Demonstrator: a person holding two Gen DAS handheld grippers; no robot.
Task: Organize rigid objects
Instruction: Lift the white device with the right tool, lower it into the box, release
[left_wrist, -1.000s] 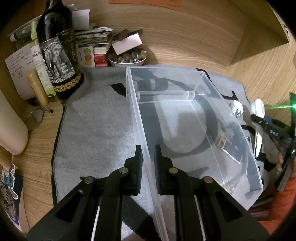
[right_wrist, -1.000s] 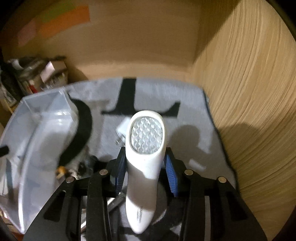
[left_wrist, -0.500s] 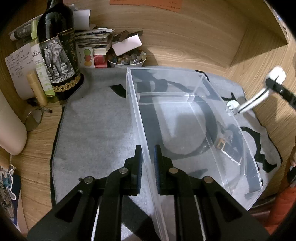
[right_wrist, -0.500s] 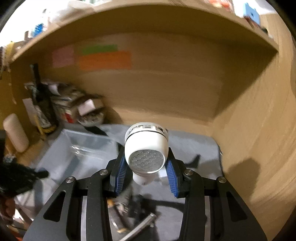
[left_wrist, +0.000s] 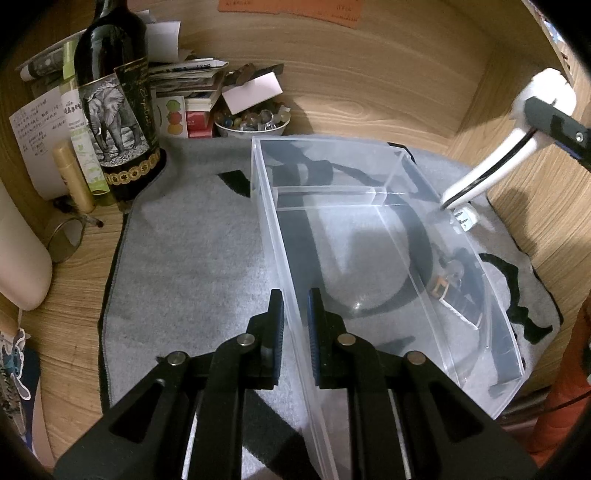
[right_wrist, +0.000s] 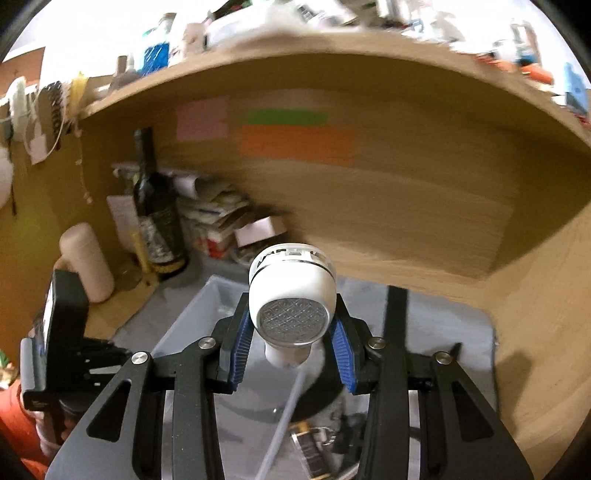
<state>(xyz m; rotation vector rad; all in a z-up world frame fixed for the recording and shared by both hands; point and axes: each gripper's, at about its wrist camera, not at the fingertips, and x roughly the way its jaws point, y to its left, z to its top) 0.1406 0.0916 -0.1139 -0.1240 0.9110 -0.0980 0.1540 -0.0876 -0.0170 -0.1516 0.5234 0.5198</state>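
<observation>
Blurred shelf clutter (right_wrist: 295, 18); small items (left_wrist: 448, 284) beyond the clear bin (left_wrist: 369, 236), unidentifiable.

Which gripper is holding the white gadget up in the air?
The right gripper. Its blue pads squeeze the white gadget, lifted above the grey mat. The left gripper is down low instead, pinching the clear bin's wall.
</observation>
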